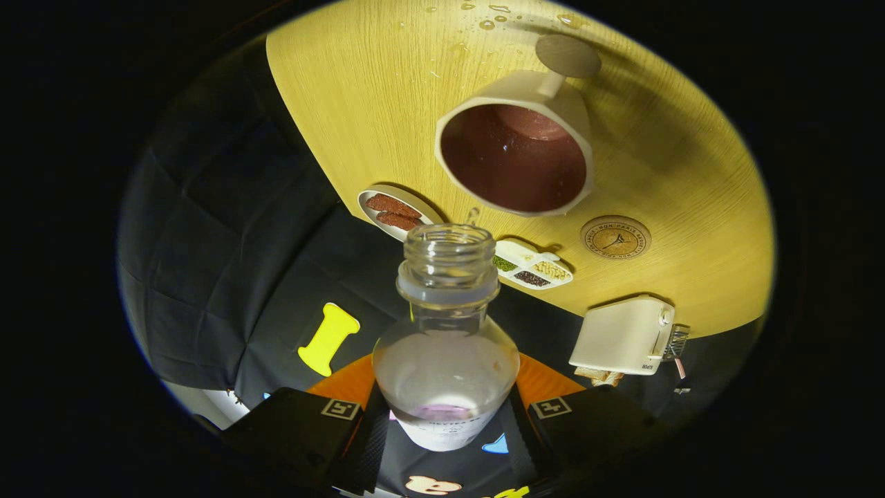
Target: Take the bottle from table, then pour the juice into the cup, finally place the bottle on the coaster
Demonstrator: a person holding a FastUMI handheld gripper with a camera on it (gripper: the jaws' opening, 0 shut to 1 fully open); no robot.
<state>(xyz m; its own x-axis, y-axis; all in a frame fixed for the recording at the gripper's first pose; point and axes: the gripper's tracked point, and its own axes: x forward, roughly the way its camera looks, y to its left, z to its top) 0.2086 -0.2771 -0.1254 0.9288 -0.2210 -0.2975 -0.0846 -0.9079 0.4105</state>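
Note:
My gripper (446,415) is shut on a clear plastic bottle (446,346), both fingers pressing its body, and the whole view is tipped over. The bottle is uncapped, its open mouth (448,242) pointing toward the cup, and only a thin trace of pink juice lies low in its body. Beyond the mouth stands a white stemmed cup (515,155) on the wooden table (677,166), filled with dark red juice. A round cork coaster (615,236) lies on the table just beside the cup, bare.
An oval dish with brown pieces (395,211) and a small divided tray of grains (532,266) sit near the table edge. A white boxy appliance (622,335) stands at the corner. Water droplets (484,21) dot the far tabletop.

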